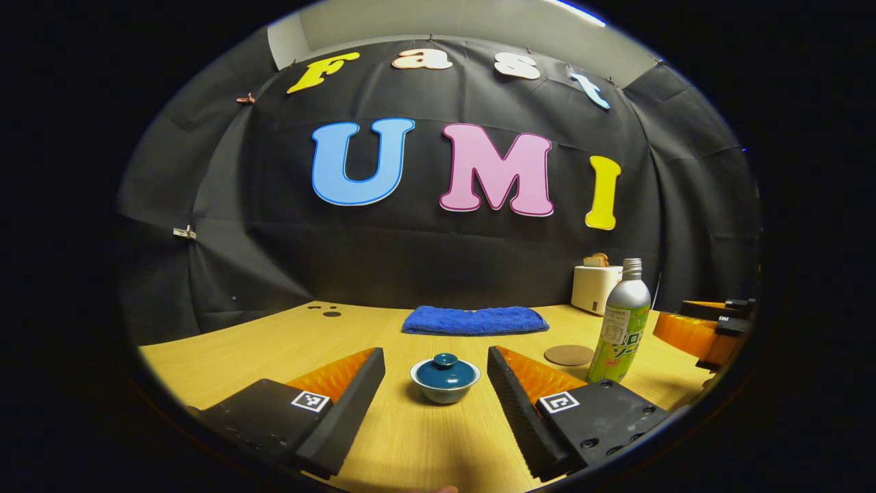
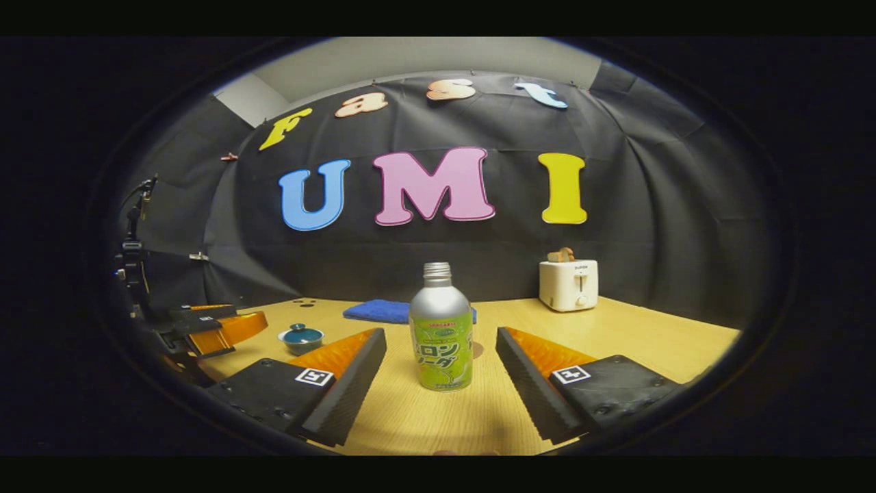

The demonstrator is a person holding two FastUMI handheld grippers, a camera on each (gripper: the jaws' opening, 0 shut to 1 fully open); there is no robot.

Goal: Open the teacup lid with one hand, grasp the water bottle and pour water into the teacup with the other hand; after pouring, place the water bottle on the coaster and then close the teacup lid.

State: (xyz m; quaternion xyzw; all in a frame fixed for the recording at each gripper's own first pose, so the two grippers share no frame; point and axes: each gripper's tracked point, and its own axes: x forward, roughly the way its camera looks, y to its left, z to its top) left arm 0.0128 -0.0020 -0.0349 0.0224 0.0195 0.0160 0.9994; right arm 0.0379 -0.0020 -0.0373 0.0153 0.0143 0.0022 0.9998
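Right gripper view — toaster [image 2: 569,285] behind bottle [image 2: 441,333]

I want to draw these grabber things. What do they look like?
Each tool, left and right, has two long wedge-shaped fingers with ribbed inner faces. They sit on chunky black blocks with bolts. Every block carries a small square black-and-white marker sticker.

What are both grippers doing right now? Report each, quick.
Left gripper: open, empty, facing the lidded teacup.
Right gripper: open, empty, facing the water bottle.
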